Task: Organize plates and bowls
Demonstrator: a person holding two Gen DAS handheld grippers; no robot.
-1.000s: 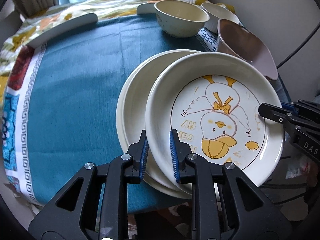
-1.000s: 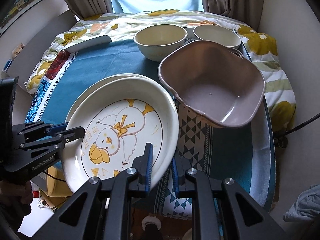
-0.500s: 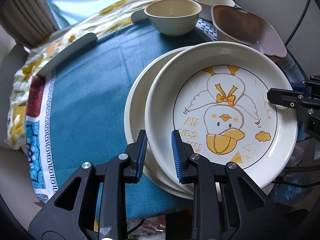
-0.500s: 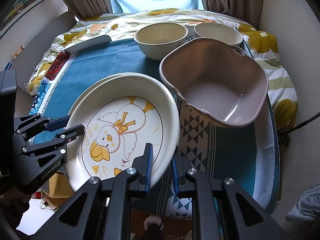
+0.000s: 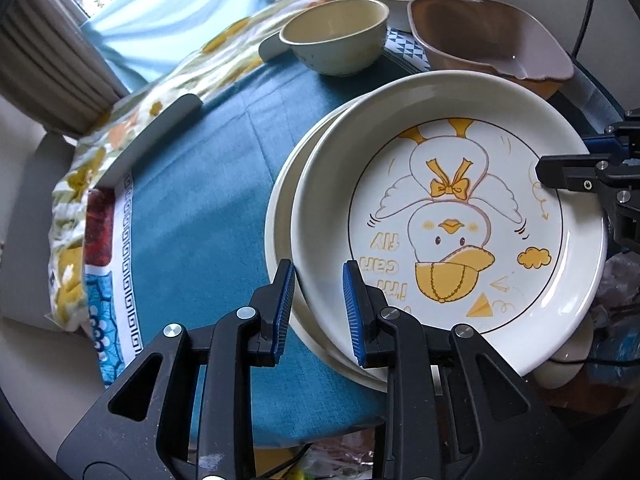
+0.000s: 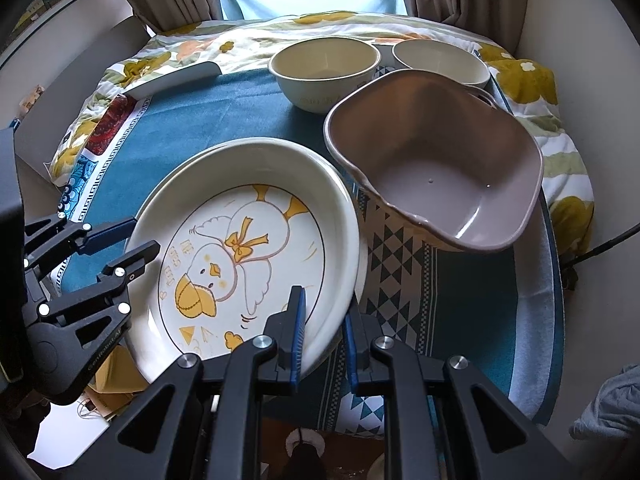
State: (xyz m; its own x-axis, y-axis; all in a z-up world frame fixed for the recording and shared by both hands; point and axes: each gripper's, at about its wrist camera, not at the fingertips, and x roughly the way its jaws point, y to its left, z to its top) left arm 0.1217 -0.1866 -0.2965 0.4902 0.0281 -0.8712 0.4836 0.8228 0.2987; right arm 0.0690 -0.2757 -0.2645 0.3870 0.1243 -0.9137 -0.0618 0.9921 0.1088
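Note:
A cream plate with a yellow duck drawing [image 5: 448,216] is held tilted above a plain cream plate [image 5: 280,208] that lies on the blue cloth. My left gripper [image 5: 318,312] is shut on the duck plate's near-left rim. My right gripper [image 6: 324,332] is shut on its opposite rim; the duck plate [image 6: 248,256] shows there too. The plain plate's rim [image 6: 192,160] peeks out behind it. A brown wavy-rimmed bowl [image 6: 436,176] stands right of the plates. Two cream bowls [image 6: 324,72] [image 6: 440,62] stand at the back.
The round table has a blue cloth [image 5: 192,184] with a patterned edge and a geometric mat [image 6: 400,264] on the right. A floral blanket [image 6: 248,36] and curtains lie behind. A grey bar [image 5: 152,136] lies at the far left edge. Clutter lies below the table's front edge.
The duck plate has risen and tilted a little over the plain plate, still gripped on both sides. The left gripper has swung round leftwards, so more window shows.

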